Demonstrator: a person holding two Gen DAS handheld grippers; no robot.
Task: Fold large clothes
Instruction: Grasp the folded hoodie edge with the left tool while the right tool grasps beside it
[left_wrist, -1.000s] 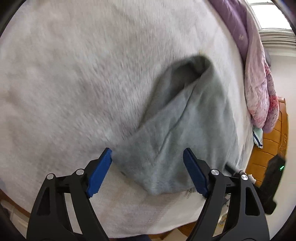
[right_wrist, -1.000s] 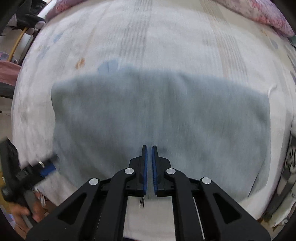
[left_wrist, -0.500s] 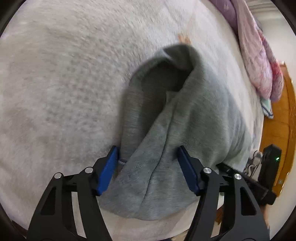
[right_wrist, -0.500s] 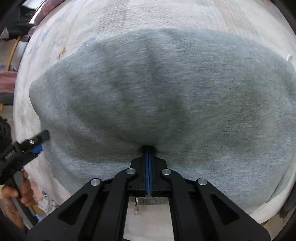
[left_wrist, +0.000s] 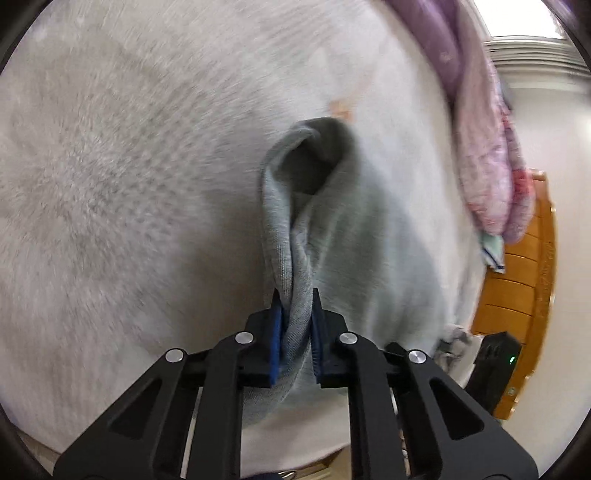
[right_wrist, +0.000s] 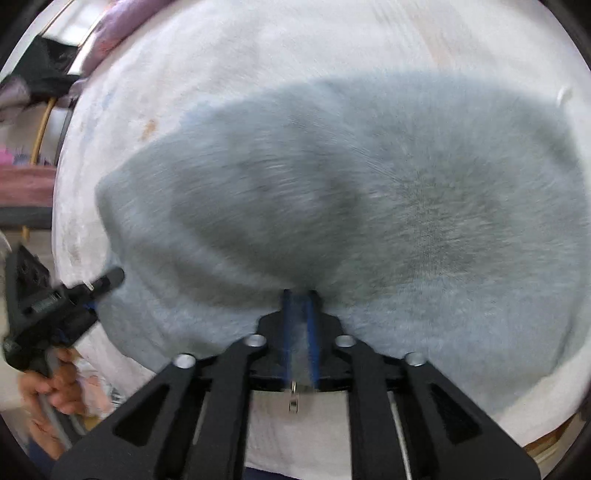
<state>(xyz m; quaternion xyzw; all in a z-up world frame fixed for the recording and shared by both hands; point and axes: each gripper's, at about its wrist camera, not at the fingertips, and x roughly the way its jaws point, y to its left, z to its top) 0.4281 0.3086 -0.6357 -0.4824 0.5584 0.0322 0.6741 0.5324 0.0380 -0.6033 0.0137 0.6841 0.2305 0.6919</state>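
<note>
A large grey garment (right_wrist: 351, 206) lies spread on a white bed cover (right_wrist: 258, 48). In the left wrist view the grey garment (left_wrist: 369, 236) is bunched at its near edge, with an open fold above. My left gripper (left_wrist: 295, 295) is shut on that bunched edge. My right gripper (right_wrist: 298, 295) is shut on the garment's near edge, with cloth between the blue pads. The left gripper (right_wrist: 96, 286) also shows at the left of the right wrist view, at the garment's left corner.
A pink and purple quilt (left_wrist: 487, 147) lies heaped along the far right of the bed. A wooden bed frame (left_wrist: 524, 295) stands beyond it. A chair and dark clothes (right_wrist: 40, 74) stand off the bed's far left.
My left gripper has closed from wide open onto the garment's edge and bunched it. My right gripper has moved onto the near edge and gripped the cloth.
</note>
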